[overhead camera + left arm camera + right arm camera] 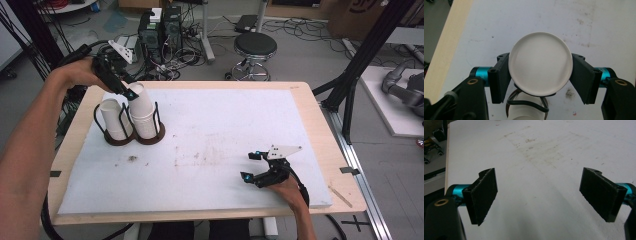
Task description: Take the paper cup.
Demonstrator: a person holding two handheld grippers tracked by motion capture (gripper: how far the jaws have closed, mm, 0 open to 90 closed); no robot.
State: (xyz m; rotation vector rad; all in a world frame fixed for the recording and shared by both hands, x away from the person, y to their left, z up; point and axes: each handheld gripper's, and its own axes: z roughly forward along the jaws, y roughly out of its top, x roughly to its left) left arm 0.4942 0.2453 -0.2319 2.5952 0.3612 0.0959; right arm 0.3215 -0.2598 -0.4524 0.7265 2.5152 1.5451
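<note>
Two stacks of upturned white paper cups stand in a dark wire double holder (150,137) at the mat's back left. My left gripper (129,92) comes in from above and is shut on the top cup (142,106) of the right stack. In the left gripper view the cup's round base (540,67) sits between both pads (499,80), which press on its sides, with the holder's wire ring (526,102) below it. The left stack (114,119) stands free beside it. My right gripper (251,165) rests low over the mat's front right, open, and nothing is between its jaws (546,195).
A stained white mat (225,145) covers most of the wooden table (320,130). Behind the table stand a black stool (255,47) and computer towers (160,27) amid cables. A black frame leg (360,60) rises at the right.
</note>
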